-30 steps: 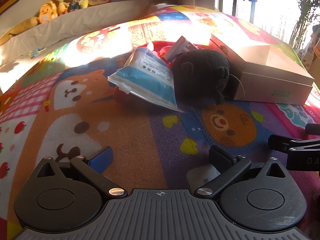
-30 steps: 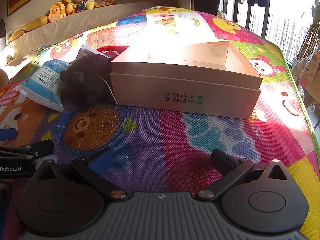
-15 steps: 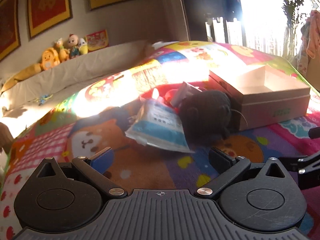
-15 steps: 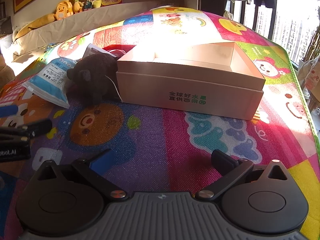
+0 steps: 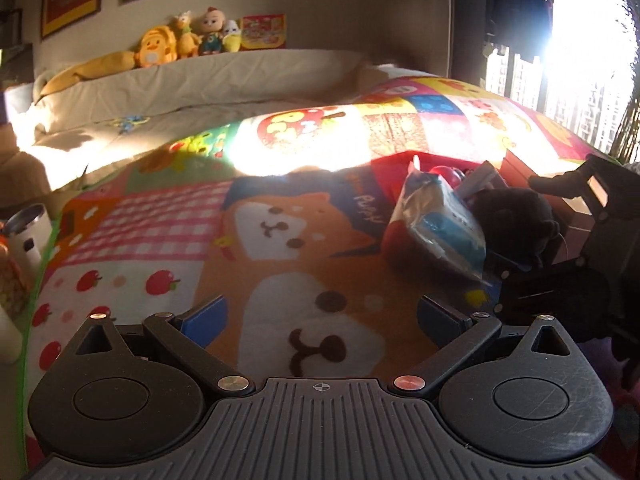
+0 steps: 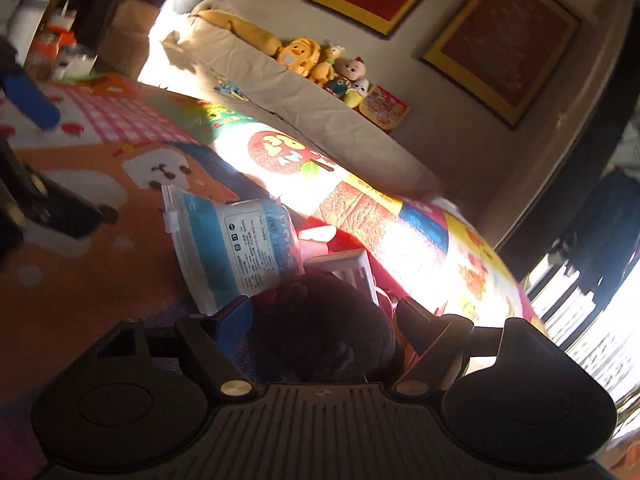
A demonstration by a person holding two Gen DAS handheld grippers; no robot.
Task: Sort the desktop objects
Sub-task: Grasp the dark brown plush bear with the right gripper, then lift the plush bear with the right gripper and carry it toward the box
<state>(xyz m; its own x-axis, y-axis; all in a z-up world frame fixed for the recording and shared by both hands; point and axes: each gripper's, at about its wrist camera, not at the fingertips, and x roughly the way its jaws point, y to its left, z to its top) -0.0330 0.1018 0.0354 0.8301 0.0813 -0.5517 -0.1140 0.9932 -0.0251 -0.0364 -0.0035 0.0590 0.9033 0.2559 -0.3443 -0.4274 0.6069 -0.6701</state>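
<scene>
Dark plush toy (image 6: 320, 324) between closing right gripper (image 6: 324, 312) jaws

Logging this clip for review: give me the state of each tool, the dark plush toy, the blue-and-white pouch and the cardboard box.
left tool: open, nothing between its jaws.
right tool: jaws just closing around the plush; contact unclear.
dark plush toy: lying on the mat between the right tool's jaws.
blue-and-white pouch: sealed, propped tilted on the pile.
cardboard box: mostly hidden.

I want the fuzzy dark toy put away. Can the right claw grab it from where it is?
Probably yes. The right claw has been closing with the dark plush toy between its fingers, nothing blocking it; the blue-and-white packet just leans alongside.
</scene>
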